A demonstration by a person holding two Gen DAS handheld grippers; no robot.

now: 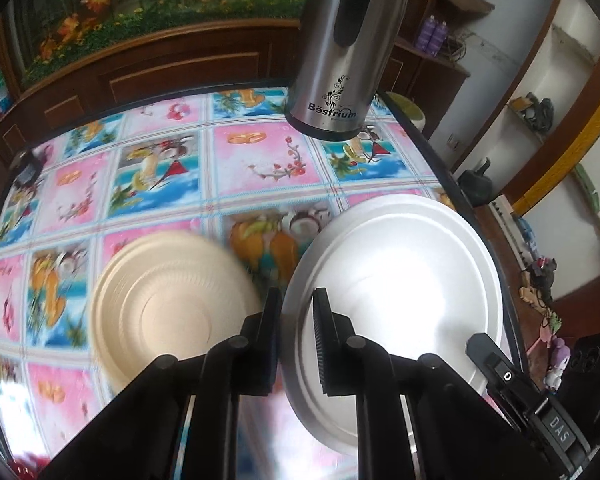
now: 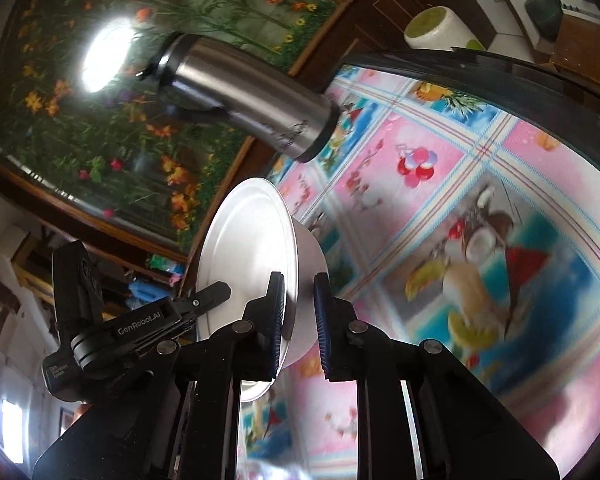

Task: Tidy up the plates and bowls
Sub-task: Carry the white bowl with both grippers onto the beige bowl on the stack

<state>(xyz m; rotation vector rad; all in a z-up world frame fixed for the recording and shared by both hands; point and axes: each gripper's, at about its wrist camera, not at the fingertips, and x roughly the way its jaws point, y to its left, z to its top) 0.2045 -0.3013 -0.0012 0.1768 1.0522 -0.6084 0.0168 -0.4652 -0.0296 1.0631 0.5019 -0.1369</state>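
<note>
In the left wrist view my left gripper (image 1: pixel 297 300) is shut on the left rim of a white foam plate/bowl (image 1: pixel 400 280), held above the table. The right gripper's fingertip (image 1: pixel 485 347) reaches over its right rim. A beige ribbed paper bowl (image 1: pixel 172 304) sits on the table to the left, blurred. In the right wrist view my right gripper (image 2: pixel 299 286) is shut on the rim of the same white bowl (image 2: pixel 248 248), seen edge-on and tilted. The left gripper (image 2: pixel 216 293), marked GenRobot.AI, grips its far rim.
A steel Bostrium thermos jug (image 1: pixel 336 52) stands at the table's far side, also in the right wrist view (image 2: pixel 256 100). The round table carries a colourful fruit-print cloth (image 1: pixel 236 160) with a dark edge (image 2: pixel 540 76). Wooden cabinets and shelves surround it.
</note>
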